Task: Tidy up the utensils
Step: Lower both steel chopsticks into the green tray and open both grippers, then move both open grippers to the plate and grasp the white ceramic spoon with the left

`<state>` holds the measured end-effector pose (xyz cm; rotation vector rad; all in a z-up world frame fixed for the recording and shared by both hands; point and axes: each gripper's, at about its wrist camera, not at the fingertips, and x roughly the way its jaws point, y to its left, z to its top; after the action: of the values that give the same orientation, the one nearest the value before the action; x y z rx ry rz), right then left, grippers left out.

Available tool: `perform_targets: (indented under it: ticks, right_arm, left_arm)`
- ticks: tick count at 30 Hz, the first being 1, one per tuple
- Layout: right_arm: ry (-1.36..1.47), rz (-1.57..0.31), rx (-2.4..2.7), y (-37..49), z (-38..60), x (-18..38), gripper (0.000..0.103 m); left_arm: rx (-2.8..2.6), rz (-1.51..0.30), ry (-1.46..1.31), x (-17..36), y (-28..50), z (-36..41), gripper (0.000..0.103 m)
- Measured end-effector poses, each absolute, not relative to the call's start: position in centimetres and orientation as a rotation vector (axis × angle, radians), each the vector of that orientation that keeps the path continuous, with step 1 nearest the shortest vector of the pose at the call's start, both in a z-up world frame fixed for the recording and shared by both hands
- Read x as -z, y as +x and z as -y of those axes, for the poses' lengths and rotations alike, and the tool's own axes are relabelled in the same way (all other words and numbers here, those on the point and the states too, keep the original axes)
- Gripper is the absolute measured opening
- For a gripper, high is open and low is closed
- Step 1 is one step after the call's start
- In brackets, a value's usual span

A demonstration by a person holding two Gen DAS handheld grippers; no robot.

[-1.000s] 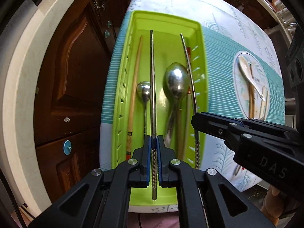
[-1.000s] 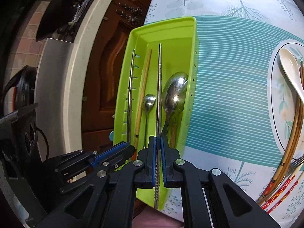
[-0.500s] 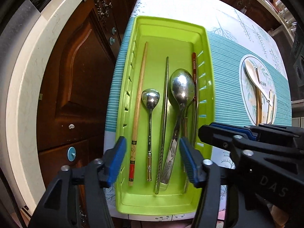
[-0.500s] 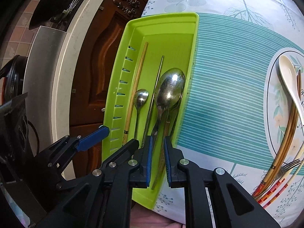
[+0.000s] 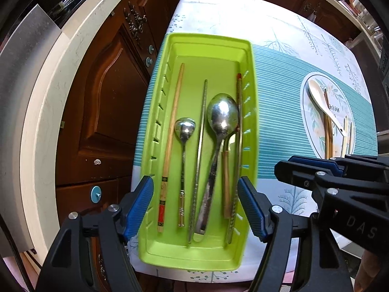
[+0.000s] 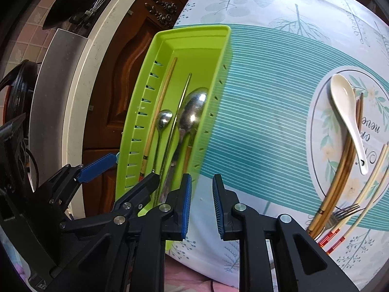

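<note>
While both hand-held grippers hang over the near end of the scene, nothing sits between either pair of pads.
left hand-held gripper (image 5: 195, 209): jaws wide apart, just been opening, empty; blue pads straddle the near end of the tray, clear of the utensils.
right hand-held gripper (image 6: 201, 204): jaws a little apart, just been opening, empty; over the surface just right of the tray's near corner.
green tray (image 5: 250, 56): along the left edge of the surface (image 6: 255, 133).
tray contents: wooden chopstick (image 5: 173, 126) far left, small spoon (image 5: 184, 131), metal chopstick (image 5: 200, 150), large spoon (image 5: 222, 116), second metal chopstick (image 5: 239, 146) against the right wall, all lengthwise.
plate (image 6: 323, 121): well right of the tray; white ceramic spoon (image 6: 347, 116), brown chopsticks (image 6: 340, 170), pale chopsticks (image 6: 369, 185), fork (image 6: 342, 214) on it.
</note>
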<state>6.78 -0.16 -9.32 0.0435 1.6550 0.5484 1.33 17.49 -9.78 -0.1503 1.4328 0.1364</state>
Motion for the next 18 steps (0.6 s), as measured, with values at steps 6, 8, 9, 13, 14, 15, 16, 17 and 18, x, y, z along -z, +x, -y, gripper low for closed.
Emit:
perform_targets:
  ticks: [6,8,9,13,14,15,16,17,18]
  right_arm:
    - [0.045,-1.641,-0.536,6.6,2.5,9.0,0.018]
    - [0.046,-1.63,-0.531,6.5,3.5,8.7,0.018]
    - [0.047,-1.624,-0.53,6.4,3.9,8.6,0.018]
    - [0.077,-1.601,-0.517,6.3,6.2,8.2,0.018]
    - [0.089,-1.597,-0.512,6.3,6.8,8.1,0.018]
    - [0.103,-1.588,-0.502,6.4,7.8,8.0,0.018]
    - [0.111,-1.583,-0.495,6.4,8.4,7.9,0.019]
    - [0.121,-1.573,-0.485,6.4,9.3,7.7,0.02]
    - [0.127,-1.564,-0.477,6.4,10.1,7.5,0.02]
  left_arm:
    - [-0.123,-1.42,-0.148,9.5,1.1,-15.6,0.07]
    - [-0.116,-1.408,-0.137,9.2,1.2,-14.7,0.07]
    - [-0.113,-1.404,-0.132,9.1,1.2,-14.4,0.07]
    - [-0.081,-1.386,-0.119,8.7,1.7,-12.6,0.07]
    - [-0.07,-1.382,-0.118,8.6,1.9,-12.0,0.07]
    - [-0.061,-1.379,-0.115,8.5,2.1,-11.6,0.07]
    - [-0.049,-1.373,-0.11,8.4,2.3,-11.0,0.07]
    - [-0.037,-1.364,-0.106,8.2,2.6,-10.4,0.07]
    - [-0.029,-1.358,-0.104,8.1,2.8,-10.0,0.07]
